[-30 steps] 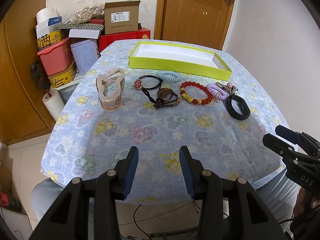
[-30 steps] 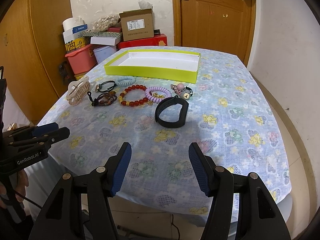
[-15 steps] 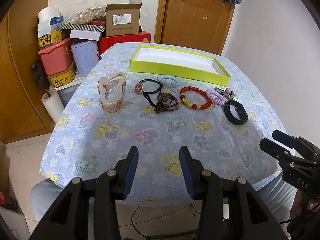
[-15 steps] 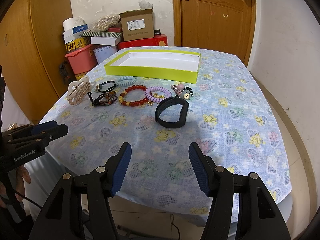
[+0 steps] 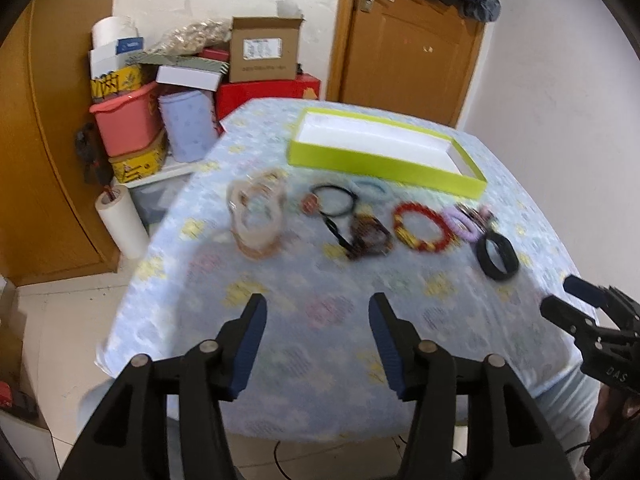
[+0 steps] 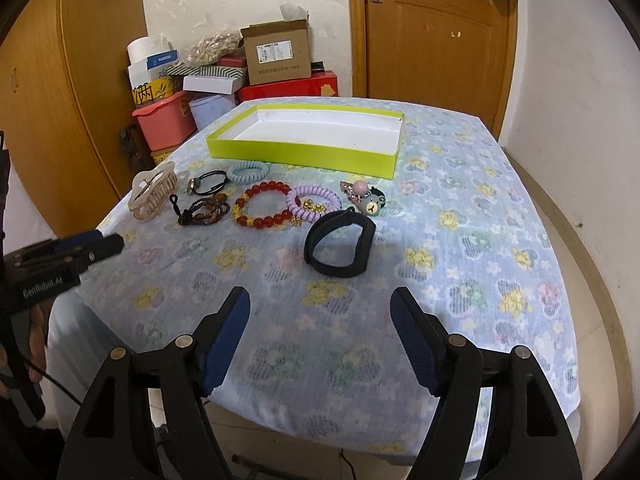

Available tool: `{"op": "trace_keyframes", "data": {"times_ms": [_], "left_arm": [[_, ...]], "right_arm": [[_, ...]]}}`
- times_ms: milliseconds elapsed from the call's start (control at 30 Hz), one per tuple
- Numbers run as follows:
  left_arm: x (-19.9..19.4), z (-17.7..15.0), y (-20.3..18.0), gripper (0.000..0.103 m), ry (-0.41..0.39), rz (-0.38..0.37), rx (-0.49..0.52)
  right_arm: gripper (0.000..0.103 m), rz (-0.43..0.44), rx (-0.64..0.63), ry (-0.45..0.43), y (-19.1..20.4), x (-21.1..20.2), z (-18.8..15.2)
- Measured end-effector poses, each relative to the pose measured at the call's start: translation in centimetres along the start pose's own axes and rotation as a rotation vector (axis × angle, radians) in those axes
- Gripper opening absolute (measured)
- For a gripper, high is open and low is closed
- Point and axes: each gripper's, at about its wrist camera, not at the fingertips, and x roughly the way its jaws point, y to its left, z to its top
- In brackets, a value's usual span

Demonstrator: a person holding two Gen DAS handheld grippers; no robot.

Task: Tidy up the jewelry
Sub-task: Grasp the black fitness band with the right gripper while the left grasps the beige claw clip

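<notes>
A lime-green tray (image 6: 304,151) with a white, bare inside stands at the far side of the table. In front of it lie a beige hair claw (image 6: 153,195), a black hair tie (image 6: 208,182), a blue coil tie (image 6: 249,171), a brown beaded bracelet (image 6: 204,210), a red bead bracelet (image 6: 262,210), a purple coil tie (image 6: 314,202), a bear clip (image 6: 370,200) and a black band (image 6: 340,245). My left gripper (image 5: 318,312) is open over the near edge. My right gripper (image 6: 320,308) is open, short of the black band.
The table (image 6: 460,240) has a blue flowered cloth. Boxes and tubs (image 6: 224,76) are stacked at the far left, beside a wooden door (image 6: 436,40). A paper roll (image 5: 120,220) stands on the floor at the left.
The left gripper has swung and lifted, blurring its view, and its jaws have opened wider. The right gripper has hardly moved.
</notes>
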Motion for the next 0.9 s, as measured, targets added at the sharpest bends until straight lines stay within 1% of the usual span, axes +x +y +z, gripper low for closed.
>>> {"op": "trace_keyframes", "data": {"times_ms": [100, 200, 333, 467, 667, 733, 767, 800, 833, 867, 900], "left_arm": [[0.5, 1.1, 1.2, 0.062, -0.018, 0.023, -0.011], [1.6, 2.3, 2.4, 0.063, -0.025, 0.05, -0.016], [3.6, 3.4, 3.3, 0.063, -0.014, 0.069, -0.014], [5.6, 4.1, 3.7, 0.063, 0.007, 0.069, -0.001], [7.9, 4.7, 4.0, 0.063, 0.027, 0.065, -0.009], [8.3, 4.9, 4.1, 0.06, 0.024, 0.068, -0.008], [8.4, 5.0, 4.1, 0.053, 0.025, 0.07, -0.008], [8.6, 5.0, 4.1, 0.048, 0.029, 0.072, -0.008], [8.8, 5.0, 4.1, 0.048, 0.033, 0.073, -0.008], [8.8, 5.0, 4.0, 0.047, 0.027, 0.08, -0.007], [8.8, 5.0, 3.9, 0.046, 0.022, 0.087, -0.002]], "right_arm": [[0.073, 0.013, -0.006, -0.001, -0.3, 0.7, 0.7], [0.073, 0.023, -0.004, -0.001, -0.6, 1.4, 1.4], [0.073, 0.038, -0.003, 0.001, -1.0, 2.4, 2.4], [0.073, 0.043, 0.007, 0.007, -1.7, 3.5, 3.1], [0.073, 0.029, 0.038, 0.046, -3.0, 5.5, 3.8], [0.073, 0.018, 0.053, 0.057, -3.6, 6.1, 4.1], [0.073, 0.018, 0.061, 0.063, -3.8, 6.4, 4.2], [0.071, 0.012, 0.068, 0.067, -4.0, 6.7, 4.3], [0.067, 0.006, 0.07, 0.071, -4.1, 6.9, 4.3], [0.057, 0.001, 0.068, 0.08, -4.2, 7.2, 4.4], [0.051, -0.006, 0.065, 0.09, -4.3, 7.6, 4.4]]}}
